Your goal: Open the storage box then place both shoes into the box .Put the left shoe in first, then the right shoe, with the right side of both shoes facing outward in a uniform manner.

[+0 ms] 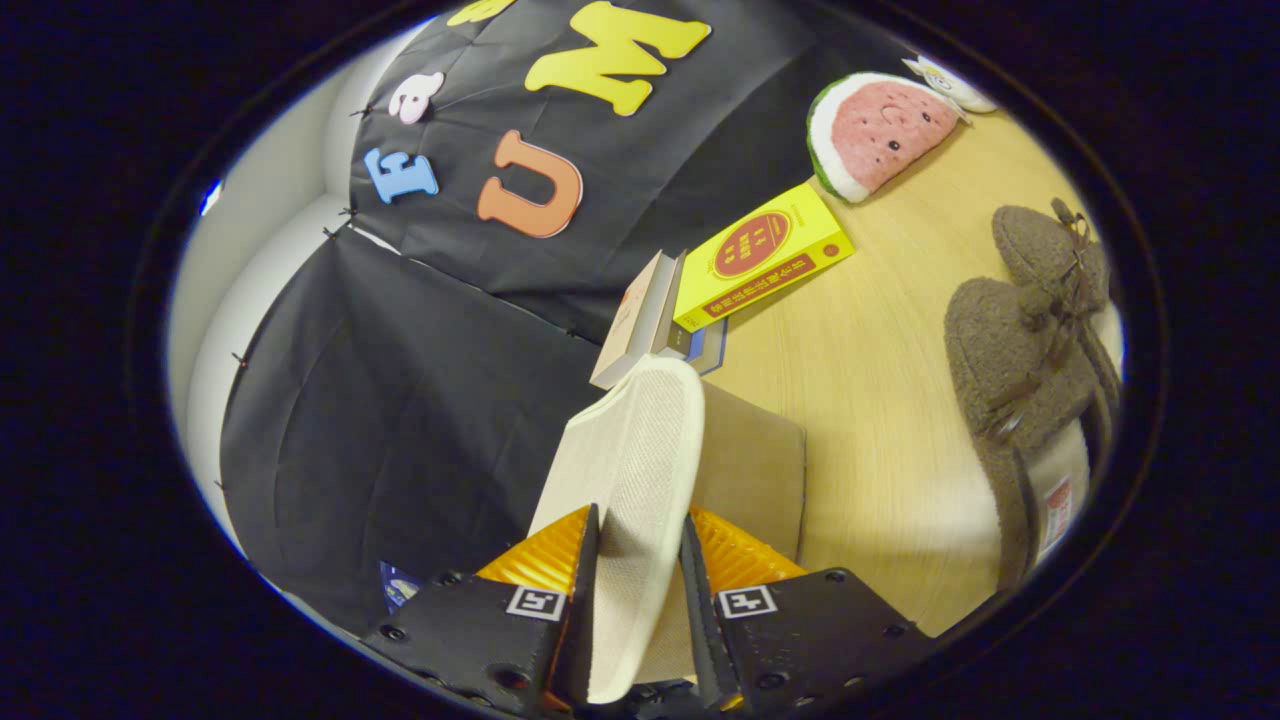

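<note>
My gripper (640, 520) is shut on a cream, mesh-textured lid (640, 430), with one finger pressing on each face. The lid stands up on edge between the fingers and reaches well beyond them. Right behind it is the beige body of the storage box (760, 470), mostly hidden by the lid and my fingers. Two brown fuzzy shoes with small bows lie side by side on the wooden table (880, 400), off to the right of the box: the nearer shoe (1010, 360) and the farther shoe (1050, 250).
A yellow book (765, 255) leans on a small stack of books (640, 320) just beyond the box. Farther back a watermelon plush (875, 130) and a small white item (950, 85) lie by the black cloth wall. Bare tabletop separates box and shoes.
</note>
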`<state>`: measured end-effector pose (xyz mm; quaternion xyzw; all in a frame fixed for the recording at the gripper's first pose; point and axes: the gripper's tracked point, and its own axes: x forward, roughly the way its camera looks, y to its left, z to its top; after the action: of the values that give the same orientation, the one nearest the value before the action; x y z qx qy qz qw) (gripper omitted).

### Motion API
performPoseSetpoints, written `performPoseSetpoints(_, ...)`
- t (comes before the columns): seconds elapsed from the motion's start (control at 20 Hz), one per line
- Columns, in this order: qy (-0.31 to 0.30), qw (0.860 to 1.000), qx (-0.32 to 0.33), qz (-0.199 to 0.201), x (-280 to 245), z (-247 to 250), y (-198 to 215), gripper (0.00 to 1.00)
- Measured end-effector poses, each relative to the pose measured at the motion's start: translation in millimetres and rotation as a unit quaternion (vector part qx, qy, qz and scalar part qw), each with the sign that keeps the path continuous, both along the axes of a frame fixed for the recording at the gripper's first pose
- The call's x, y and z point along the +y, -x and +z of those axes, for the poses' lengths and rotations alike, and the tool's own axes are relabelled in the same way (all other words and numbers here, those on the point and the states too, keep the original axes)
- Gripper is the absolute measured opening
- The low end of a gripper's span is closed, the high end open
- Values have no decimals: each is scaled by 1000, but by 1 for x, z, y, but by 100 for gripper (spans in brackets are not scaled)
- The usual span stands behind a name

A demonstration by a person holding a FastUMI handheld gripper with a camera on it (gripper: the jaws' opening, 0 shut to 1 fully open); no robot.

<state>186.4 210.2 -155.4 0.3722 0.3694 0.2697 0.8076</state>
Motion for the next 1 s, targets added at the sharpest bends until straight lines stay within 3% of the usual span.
performPoseSetpoints(0.1,14,1000,1,-2,2,6,2,15)
performPoseSetpoints(0.25,58,998,-16,-2,6,16,-6,14)
performPoseSetpoints(0.3,57,998,-17,-4,8,20,6,5)
performPoseSetpoints(0.65,60,997,-51,0,37,91,13,4)
performPoseSetpoints(1.0,78,993,-86,25,111,157,18,5)
